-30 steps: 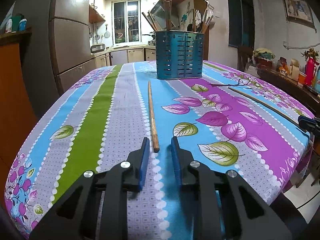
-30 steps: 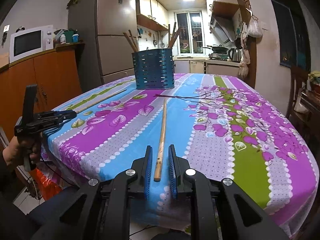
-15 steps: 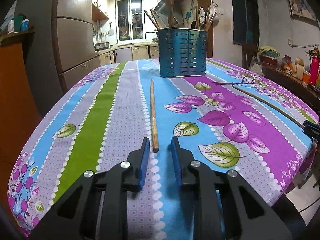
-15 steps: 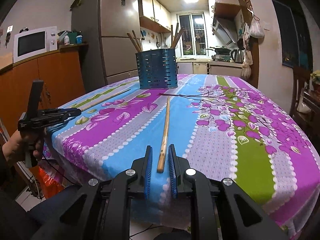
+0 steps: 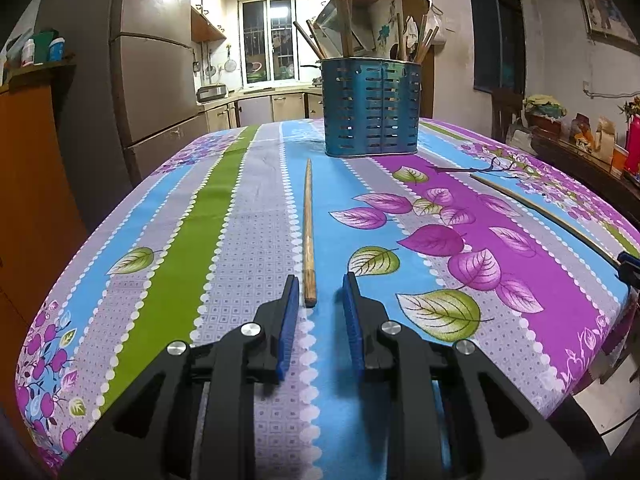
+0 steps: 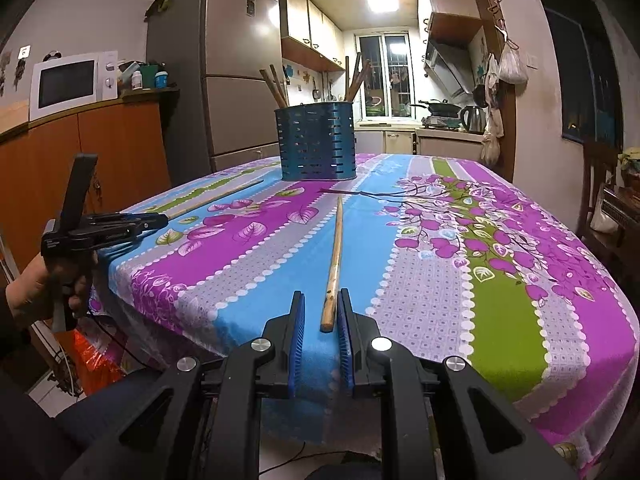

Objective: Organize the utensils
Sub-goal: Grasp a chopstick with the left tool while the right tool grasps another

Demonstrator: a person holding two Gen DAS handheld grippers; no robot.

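Chopsticks: two loose on the worktop [image 5: 248, 240], both lying short of the blue utensil holder [image 5: 372, 108] and pointing toward it.
Left chopstick [image 5: 308, 236]: its near end lies between the fingers of my left hand-held gripper [image 5: 320, 292], which stands slightly spread, pads clear of the wood.
Right chopstick [image 6: 334, 260]: its near end lies between the fingers of my right hand-held gripper [image 6: 321, 312], narrowly parted; it sits close to the right pad, not pinched that I can see.
Holder: upright at the far side, already crowded with wooden sticks.
Risk: each stick would be taken at its very end, so I judge it may pivot or slip out, and the floral cloth may drag under the pads.
Risk at holder: a tilted stick could catch on the rim or the standing sticks.
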